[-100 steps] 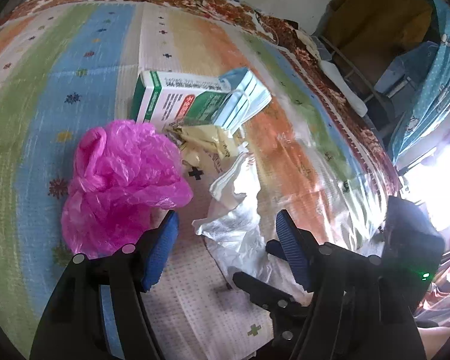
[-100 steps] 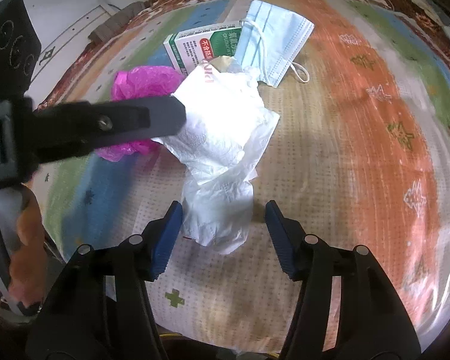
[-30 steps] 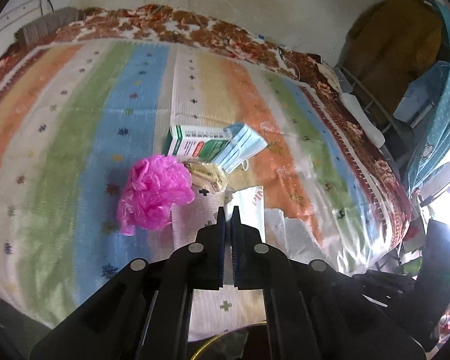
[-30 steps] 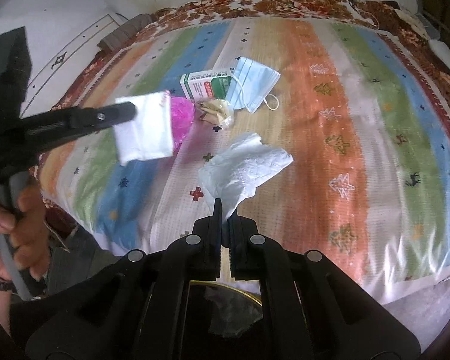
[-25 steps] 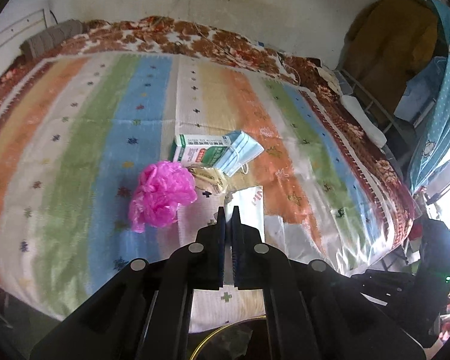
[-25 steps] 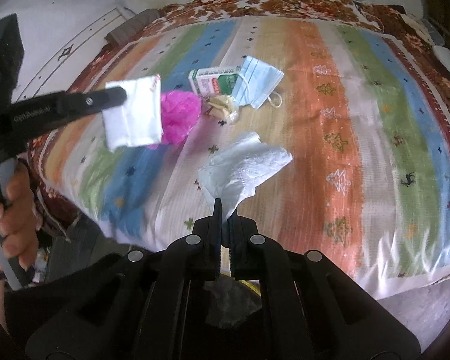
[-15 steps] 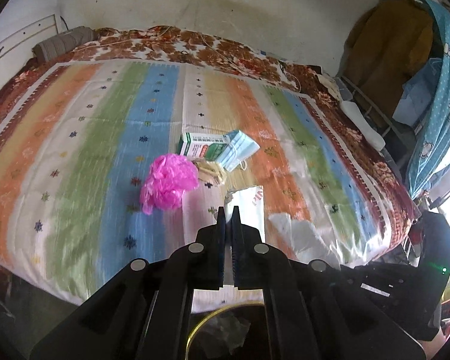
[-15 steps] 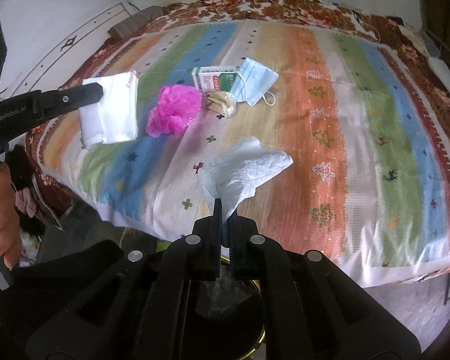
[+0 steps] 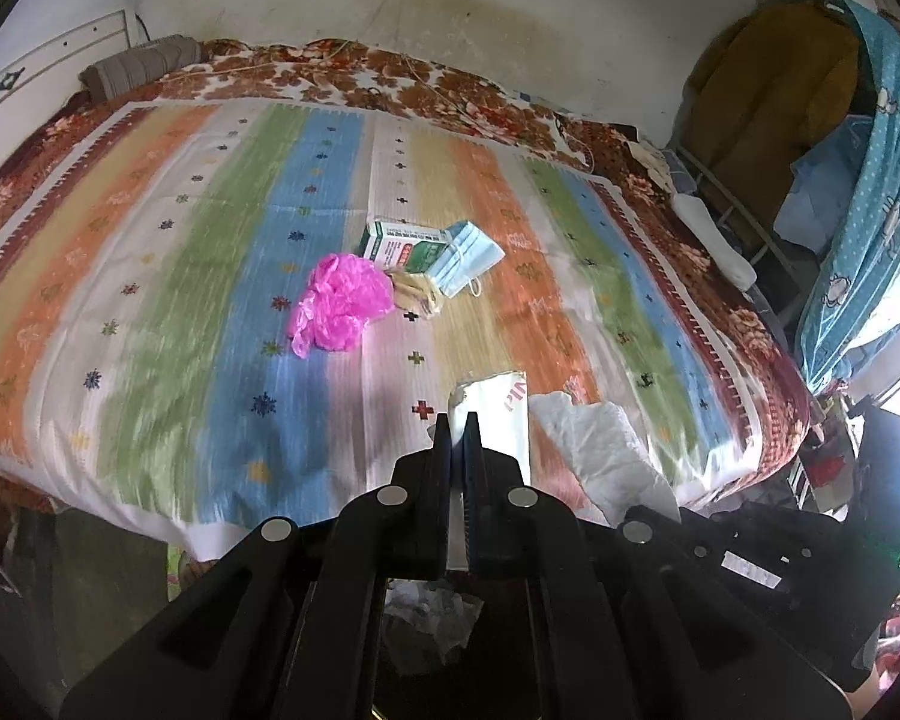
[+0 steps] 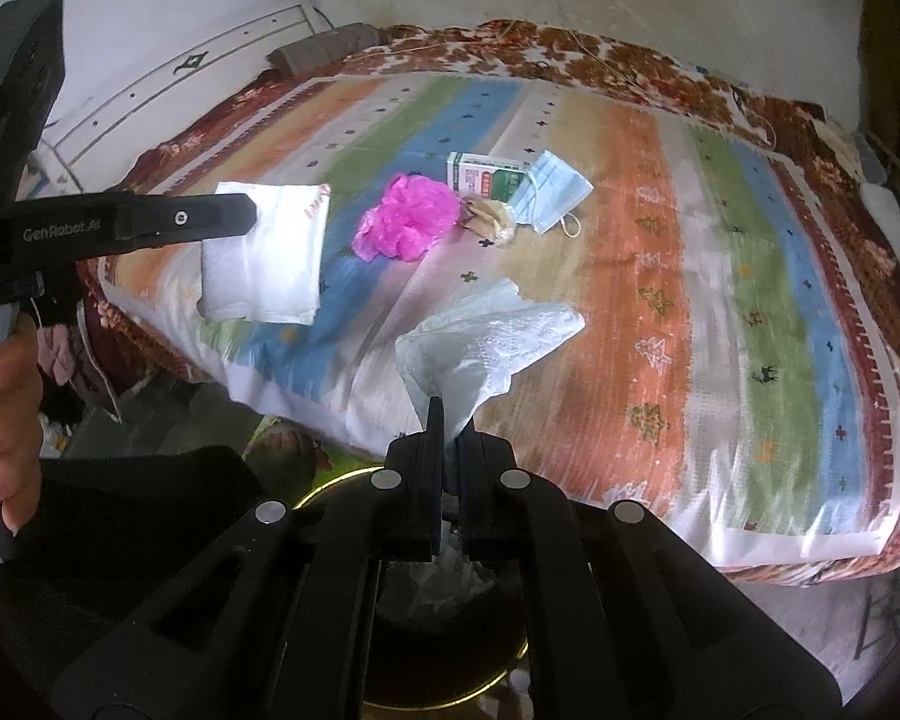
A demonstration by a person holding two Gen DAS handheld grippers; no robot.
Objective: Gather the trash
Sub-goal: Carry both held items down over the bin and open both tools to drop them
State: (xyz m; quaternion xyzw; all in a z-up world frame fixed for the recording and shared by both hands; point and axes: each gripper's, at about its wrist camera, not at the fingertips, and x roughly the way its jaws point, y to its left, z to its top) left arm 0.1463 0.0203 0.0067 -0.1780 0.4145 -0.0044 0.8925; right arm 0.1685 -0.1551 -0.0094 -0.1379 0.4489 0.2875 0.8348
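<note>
Both grippers have lifted off the bed, left gripper clamping a packet, right gripper a tissue.

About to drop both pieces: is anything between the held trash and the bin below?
Nothing visible blocks the drop. The right gripper holds the crumpled tissue above the gold-rimmed bin; the left gripper holds the white wrapper off to one side, over the bed edge.
</note>
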